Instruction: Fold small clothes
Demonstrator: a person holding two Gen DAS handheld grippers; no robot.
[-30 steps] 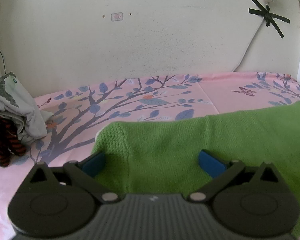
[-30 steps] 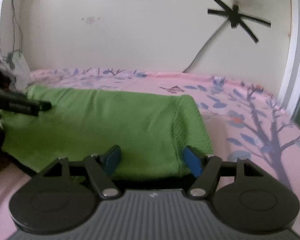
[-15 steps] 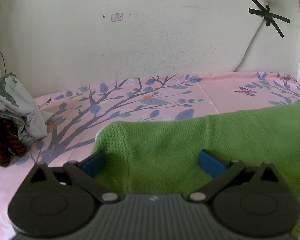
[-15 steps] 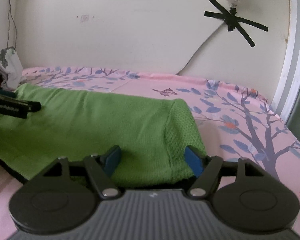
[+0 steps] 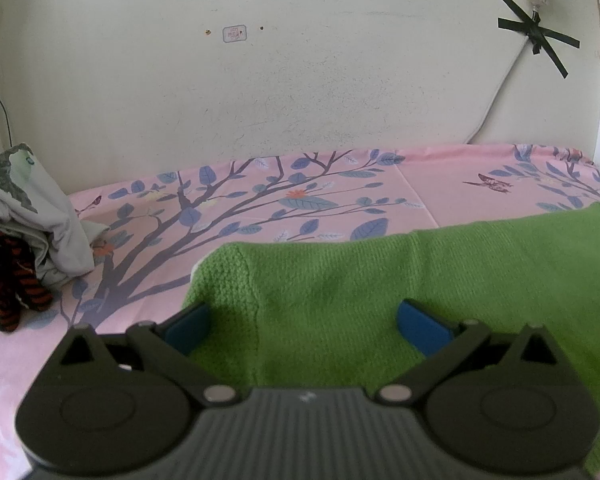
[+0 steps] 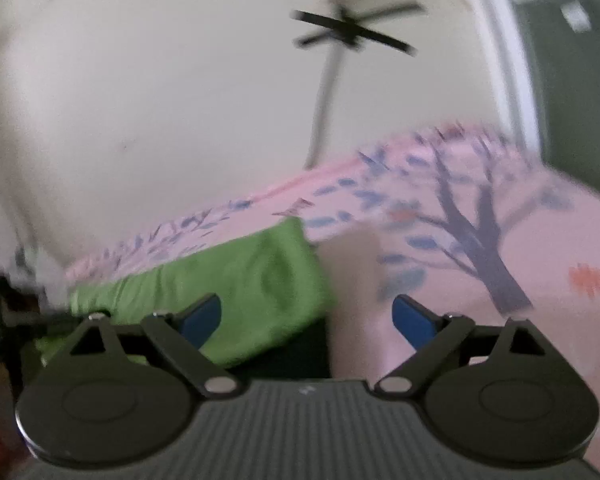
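A green knitted garment (image 5: 400, 280) lies flat on the pink floral sheet (image 5: 260, 208). My left gripper (image 5: 306, 322) is open and empty, low over the garment's left end, blue pads spread either side of the knit. In the blurred right wrist view the garment (image 6: 236, 280) lies at lower left. My right gripper (image 6: 308, 318) is open and empty, tilted, at the garment's right edge with its right pad over bare sheet (image 6: 480, 280).
A heap of grey and white clothes (image 5: 32, 216) with a black and red striped item (image 5: 16, 284) sits at the left by the wall. A cable and black tape cross (image 5: 536, 36) are on the wall. A white frame (image 6: 512, 80) borders the right.
The right gripper has swung quickly right and tilted, drawing off the garment toward its right edge. The left gripper has not moved.
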